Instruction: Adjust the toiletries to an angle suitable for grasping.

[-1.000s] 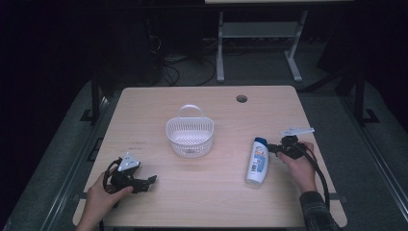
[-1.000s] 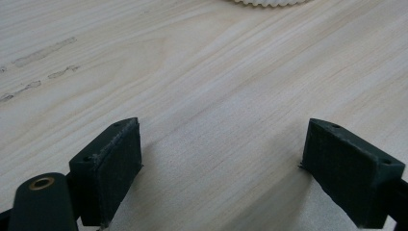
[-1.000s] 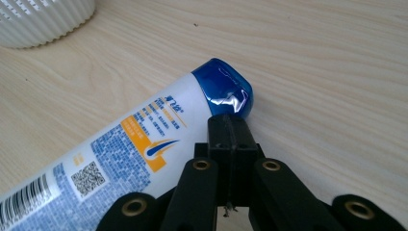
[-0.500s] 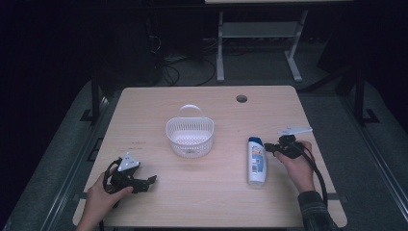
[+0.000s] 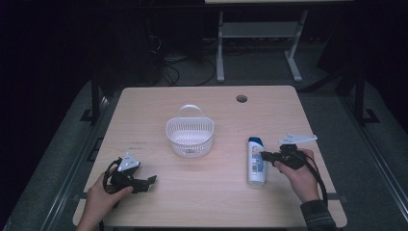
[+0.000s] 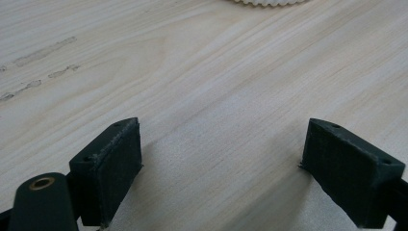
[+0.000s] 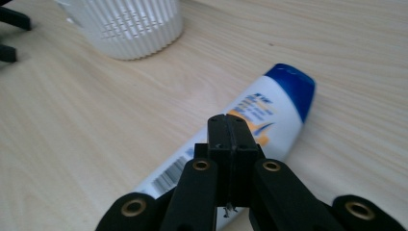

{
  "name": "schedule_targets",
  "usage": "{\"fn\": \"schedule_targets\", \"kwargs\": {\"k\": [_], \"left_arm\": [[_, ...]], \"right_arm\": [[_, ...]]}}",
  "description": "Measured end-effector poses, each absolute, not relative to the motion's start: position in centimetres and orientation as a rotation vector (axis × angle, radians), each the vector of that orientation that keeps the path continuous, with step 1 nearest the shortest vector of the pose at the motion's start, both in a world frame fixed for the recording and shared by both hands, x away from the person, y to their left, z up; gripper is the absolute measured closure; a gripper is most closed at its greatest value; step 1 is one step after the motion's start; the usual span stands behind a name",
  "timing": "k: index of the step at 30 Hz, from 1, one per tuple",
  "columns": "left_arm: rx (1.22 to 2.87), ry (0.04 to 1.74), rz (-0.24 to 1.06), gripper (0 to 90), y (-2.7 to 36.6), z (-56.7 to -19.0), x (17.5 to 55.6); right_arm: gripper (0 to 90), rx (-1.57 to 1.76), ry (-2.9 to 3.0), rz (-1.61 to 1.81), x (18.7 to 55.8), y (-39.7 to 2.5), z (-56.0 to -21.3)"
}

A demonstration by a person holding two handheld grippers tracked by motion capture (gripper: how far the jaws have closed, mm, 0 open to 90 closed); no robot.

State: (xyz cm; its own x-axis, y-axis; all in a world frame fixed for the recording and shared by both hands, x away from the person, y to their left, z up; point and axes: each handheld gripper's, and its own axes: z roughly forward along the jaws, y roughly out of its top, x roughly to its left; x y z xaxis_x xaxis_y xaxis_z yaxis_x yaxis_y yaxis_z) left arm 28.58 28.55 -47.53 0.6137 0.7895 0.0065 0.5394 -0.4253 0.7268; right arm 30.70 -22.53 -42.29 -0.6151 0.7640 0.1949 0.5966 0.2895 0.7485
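Note:
A white shampoo bottle (image 5: pixel 255 163) with a blue cap lies flat on the wooden table (image 5: pixel 211 202), right of centre, cap pointing away from me. My right gripper (image 5: pixel 265 155) reaches it from the right at mid-length. In the right gripper view the bottle (image 7: pixel 274 103) lies just past that gripper (image 7: pixel 233 126), whose jaws are pressed together with nothing between them. I cannot tell whether they touch the bottle. A white slotted basket (image 5: pixel 189 136) with a handle stands mid-table. My left gripper (image 5: pixel 151 181) rests near the front left, open; in its own view the left gripper (image 6: pixel 221 149) shows bare wood between its jaws.
A round cable hole (image 5: pixel 241 98) sits near the table's far edge. The basket's wall (image 7: pixel 130 24) rises beyond the bottle in the right gripper view, and its rim (image 6: pixel 264 2) edges the top of the left gripper view. A desk frame and cables stand on the dark floor behind.
My right gripper has drifted slightly toward the near edge beside the bottle, and the bottle now lies a little straighter. The left gripper has stayed put.

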Motion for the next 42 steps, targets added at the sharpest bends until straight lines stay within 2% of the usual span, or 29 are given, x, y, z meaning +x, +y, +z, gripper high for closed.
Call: {"fn": "schedule_targets", "kwargs": {"k": [15,42], "left_arm": [[2.135,1.039,0.458,12.9,28.6,-47.5,28.6],[2.135,1.039,0.457,12.9,28.6,-47.5,28.6]], "right_arm": [[89.4,1.202,2.408,1.239,27.8,-20.7,-42.8],[89.7,1.136,2.517,1.160,27.9,-17.8,-44.7]]}}
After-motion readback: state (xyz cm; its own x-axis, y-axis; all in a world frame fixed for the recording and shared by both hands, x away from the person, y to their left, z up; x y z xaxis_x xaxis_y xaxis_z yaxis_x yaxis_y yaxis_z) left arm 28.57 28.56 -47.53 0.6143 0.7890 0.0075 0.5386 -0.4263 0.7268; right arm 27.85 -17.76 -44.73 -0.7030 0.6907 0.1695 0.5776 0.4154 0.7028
